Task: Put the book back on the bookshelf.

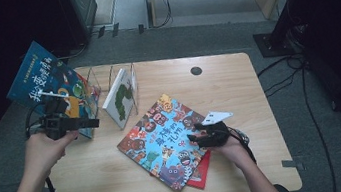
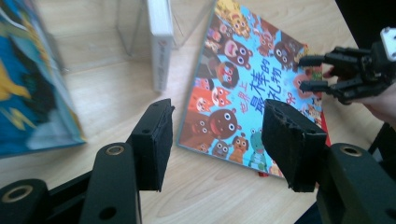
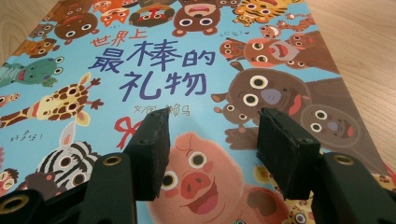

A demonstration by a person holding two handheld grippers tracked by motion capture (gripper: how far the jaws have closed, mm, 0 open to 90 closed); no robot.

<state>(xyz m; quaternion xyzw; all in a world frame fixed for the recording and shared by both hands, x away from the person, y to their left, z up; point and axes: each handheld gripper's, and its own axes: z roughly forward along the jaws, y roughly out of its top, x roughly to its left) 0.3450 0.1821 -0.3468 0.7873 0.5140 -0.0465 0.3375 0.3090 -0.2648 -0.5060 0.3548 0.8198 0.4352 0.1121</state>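
Observation:
A large picture book with cartoon animals on a blue cover point(image 1: 164, 137) point(image 2: 243, 70) point(image 3: 154, 60) lies flat in the middle of the wooden table point(image 1: 228, 88). My right gripper point(image 1: 194, 132) point(image 3: 212, 123) point(image 2: 306, 72) hovers low over its right part, jaws open and bare. At the table's left edge my left gripper point(image 1: 89, 123) point(image 2: 215, 116) is open with nothing between its pads. Just left of it, a blue book point(image 1: 45, 78) point(image 2: 28, 93) leans tilted at the left end of a clear rack point(image 1: 105, 77).
A white book with a green figure on its cover point(image 1: 121, 98) point(image 2: 160, 42) stands in the rack's right slot. A red book point(image 1: 201, 175) lies under the animal book's near corner. Cables and dark stands crowd the floor to the right.

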